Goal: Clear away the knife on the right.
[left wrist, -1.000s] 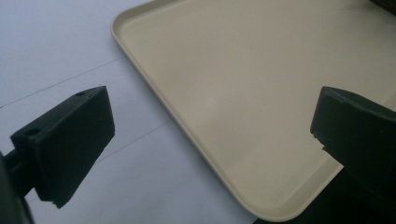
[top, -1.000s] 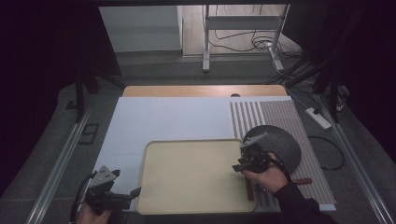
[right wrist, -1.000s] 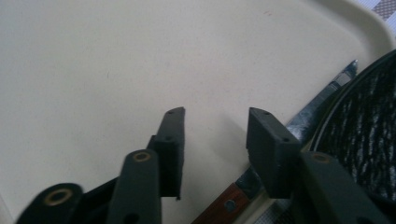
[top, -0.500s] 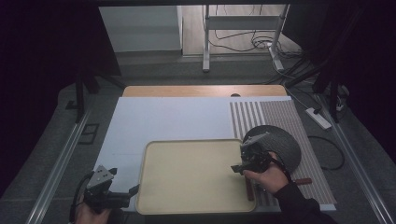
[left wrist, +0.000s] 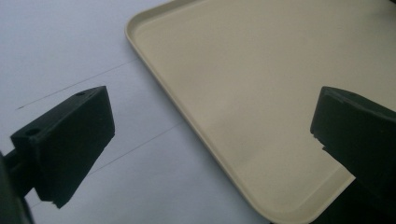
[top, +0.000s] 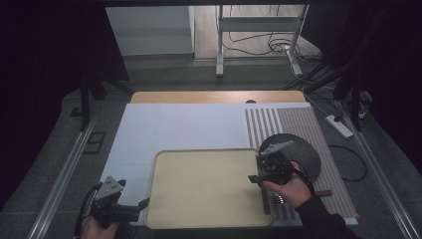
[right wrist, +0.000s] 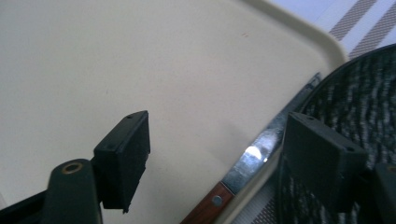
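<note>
The likeliest slip, as I judge it, is at the knife (right wrist: 254, 161), which lies along the right edge of the tray (top: 209, 155), with its blade resting on the rim and its wooden handle nearer the person. It is thin, flat and partly perched on that rim, so a grab that comes down off-centre could tip it off the edge or push it under the dark round plate (top: 298, 149) just beside it. The right gripper (right wrist: 219, 156) hangs over this corner with its jaws spread wide and nothing between them; in the right gripper view the knife runs diagonally through the gap, closer to the jaw on the plate side, which itself sits over the plate's rim. That jaw could catch the plate before it reaches the blade and drag the plate across the striped mat (top: 298, 124). The left gripper (left wrist: 210, 140) is also open and empty, and it straddles the tray's near left corner: one jaw is over the white table cover (top: 174, 124), the other over the tray floor, and the rim passes between them. If it closes there and lifts, the shallow tray might tilt and send the knife sliding. A fork (top: 276, 200) seems to lie by the right hand (top: 288, 189), though it is too small to be sure.
</note>
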{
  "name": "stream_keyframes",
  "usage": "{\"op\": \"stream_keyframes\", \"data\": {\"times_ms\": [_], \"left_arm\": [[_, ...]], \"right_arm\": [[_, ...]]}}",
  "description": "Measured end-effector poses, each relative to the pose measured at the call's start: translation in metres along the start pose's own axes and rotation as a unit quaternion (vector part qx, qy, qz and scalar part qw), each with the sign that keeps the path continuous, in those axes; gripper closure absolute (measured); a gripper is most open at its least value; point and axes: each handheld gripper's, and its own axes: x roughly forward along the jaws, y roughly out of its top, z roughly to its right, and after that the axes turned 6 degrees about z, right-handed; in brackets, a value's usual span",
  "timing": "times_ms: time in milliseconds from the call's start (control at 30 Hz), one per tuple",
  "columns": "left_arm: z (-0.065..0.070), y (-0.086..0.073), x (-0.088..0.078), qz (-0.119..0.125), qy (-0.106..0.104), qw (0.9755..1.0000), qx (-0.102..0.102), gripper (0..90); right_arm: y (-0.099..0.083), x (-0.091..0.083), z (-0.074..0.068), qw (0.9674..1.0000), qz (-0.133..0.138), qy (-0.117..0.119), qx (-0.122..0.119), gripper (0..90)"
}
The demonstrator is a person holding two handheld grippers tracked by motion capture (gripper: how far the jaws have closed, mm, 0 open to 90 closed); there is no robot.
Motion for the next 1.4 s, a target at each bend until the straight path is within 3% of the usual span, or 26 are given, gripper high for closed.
{"op": "stream_keyframes", "data": {"times_ms": [333, 600, 767, 1000, 1400], "left_arm": [[-0.002, -0.001, -0.001, 0.003, -0.004, 1.0000, -0.008, 0.0], [-0.002, -0.001, -0.001, 0.003, -0.005, 1.0000, -0.007, 0.0], [-0.001, -0.001, -0.001, 0.002, -0.004, 1.0000, -0.006, 0.1], [-0.002, -0.001, -0.001, 0.002, -0.004, 1.0000, -0.007, 0.2], [-0.001, -0.001, -0.001, 0.000, -0.004, 1.0000, -0.005, 0.4]], "right_arm": [[-0.001, -0.016, 0.006, 0.9993, 0.033, -0.019, 0.007, 11.4], [-0.009, -0.031, 0.006, 0.9980, 0.050, -0.038, 0.000, 8.9], [-0.017, -0.041, 0.008, 0.9972, 0.062, -0.043, 0.006, 8.4], [-0.030, -0.058, 0.013, 0.9940, 0.083, -0.067, 0.026, 6.5], [-0.059, -0.081, 0.017, 0.9913, 0.092, -0.086, 0.040, 4.2]]}}
